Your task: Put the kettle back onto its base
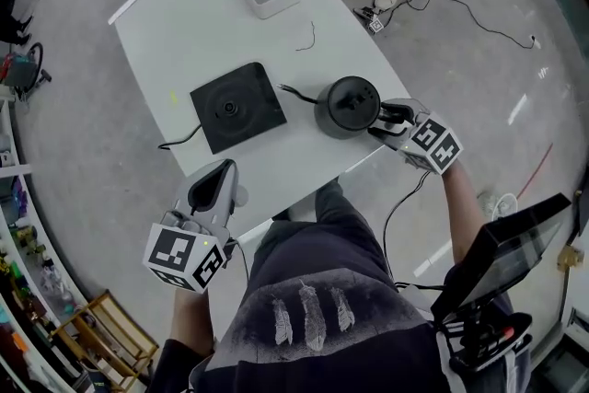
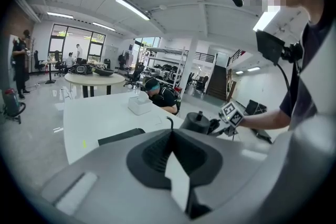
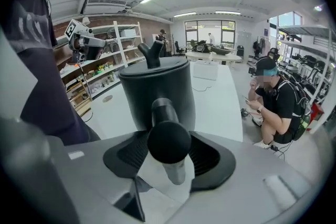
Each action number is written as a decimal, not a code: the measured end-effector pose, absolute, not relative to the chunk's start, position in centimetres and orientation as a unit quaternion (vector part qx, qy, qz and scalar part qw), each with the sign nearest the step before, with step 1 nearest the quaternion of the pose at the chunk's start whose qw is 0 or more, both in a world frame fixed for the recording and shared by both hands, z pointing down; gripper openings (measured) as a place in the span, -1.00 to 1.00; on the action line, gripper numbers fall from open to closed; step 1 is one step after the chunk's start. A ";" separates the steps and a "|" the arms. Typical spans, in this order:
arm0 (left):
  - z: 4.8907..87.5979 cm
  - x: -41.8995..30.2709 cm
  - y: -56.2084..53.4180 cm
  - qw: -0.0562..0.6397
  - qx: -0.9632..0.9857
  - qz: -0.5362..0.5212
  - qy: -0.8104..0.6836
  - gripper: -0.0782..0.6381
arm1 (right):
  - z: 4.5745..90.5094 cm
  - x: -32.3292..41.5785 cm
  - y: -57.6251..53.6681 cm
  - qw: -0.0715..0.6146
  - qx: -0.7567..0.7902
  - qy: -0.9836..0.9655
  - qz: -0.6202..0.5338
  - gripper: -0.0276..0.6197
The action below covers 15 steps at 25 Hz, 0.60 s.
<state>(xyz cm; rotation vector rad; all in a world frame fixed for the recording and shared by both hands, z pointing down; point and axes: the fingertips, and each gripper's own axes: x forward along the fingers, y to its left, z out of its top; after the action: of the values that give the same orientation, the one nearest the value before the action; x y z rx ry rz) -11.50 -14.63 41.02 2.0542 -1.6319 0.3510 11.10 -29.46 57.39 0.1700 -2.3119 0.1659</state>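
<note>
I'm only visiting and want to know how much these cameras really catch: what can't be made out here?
- Inside of the kettle: head view, its lid covers it.
- End of the cord from the base: head view, it passes the table edge.
- The base in the right gripper view: the kettle stands in front.
- Yellow mark on the table: head view, too small to identify.

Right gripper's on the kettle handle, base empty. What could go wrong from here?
1. The right gripper pinches only the handle; the kettle hangs beyond the jaws and may tip when lifted.
2. A black cable lies between kettle and base; it could snag on the way across.
3. The left gripper is away from the base, so an off-centre landing may shove it.
</note>
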 end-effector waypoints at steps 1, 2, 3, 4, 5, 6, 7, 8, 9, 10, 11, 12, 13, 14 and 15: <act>41.1 -11.5 -14.6 0.246 0.752 0.130 -0.598 -0.78 | 57.4 11.0 -29.1 0.397 0.059 -0.914 0.065 -0.23; 41.1 -11.4 -14.6 0.246 0.752 0.130 -0.597 -0.78 | 57.3 11.0 -28.9 0.397 0.054 -0.914 0.062 -0.34; 41.1 -11.3 -14.7 0.246 0.753 0.130 -0.596 -0.78 | 57.3 11.0 -28.8 0.397 0.053 -0.914 0.059 -0.35; 41.1 -11.3 -14.7 0.246 0.754 0.130 -0.595 -0.78 | 57.4 11.0 -28.8 0.398 0.053 -0.914 0.054 -0.36; 41.1 -11.2 -14.8 0.245 0.754 0.131 -0.595 -0.78 | 57.4 11.0 -28.8 0.401 0.053 -0.913 0.049 -0.39; 41.1 -11.2 -14.8 0.244 0.755 0.132 -0.594 -0.78 | 57.5 11.1 -28.8 0.404 0.052 -0.912 0.045 -0.46; 41.1 -11.1 -14.8 0.243 0.755 0.133 -0.595 -0.78 | 57.5 11.2 -28.8 0.409 0.051 -0.910 0.041 -0.60; 41.2 -11.2 -14.8 0.241 0.754 0.135 -0.596 -0.78 | 57.6 11.3 -28.7 0.413 0.050 -0.909 0.040 -0.69; 41.3 -11.2 -14.7 0.240 0.753 0.138 -0.597 -0.78 | 57.6 11.3 -28.6 0.415 0.050 -0.907 0.043 -0.70; 41.5 -11.3 -14.7 0.239 0.751 0.142 -0.599 -0.78 | 57.6 11.3 -28.5 0.415 0.051 -0.907 0.047 -0.70; 41.6 -11.3 -14.6 0.240 0.749 0.145 -0.601 -0.78 | 57.6 11.3 -28.4 0.411 0.054 -0.908 0.055 -0.70; 41.6 -11.3 -14.5 0.240 0.748 0.147 -0.601 -0.78 | 57.5 11.3 -28.3 0.405 0.057 -0.910 0.064 -0.70; 41.7 -11.3 -14.5 0.241 0.748 0.147 -0.601 -0.78 | 57.5 11.2 -28.1 0.398 0.061 -0.912 0.074 -0.70; 41.7 -11.2 -14.5 0.241 0.749 0.148 -0.600 -0.78 | 57.4 11.2 -28.0 0.391 0.065 -0.914 0.083 -0.70; 41.8 -11.1 -14.5 0.241 0.749 0.148 -0.599 -0.78 | 57.4 11.1 -27.8 0.383 0.069 -0.917 0.092 -0.70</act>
<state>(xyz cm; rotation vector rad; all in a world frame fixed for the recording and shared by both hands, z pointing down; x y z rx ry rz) -11.11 -14.54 41.79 2.0501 -1.6385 0.4056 11.09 -27.82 57.43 0.1753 -2.3371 0.2340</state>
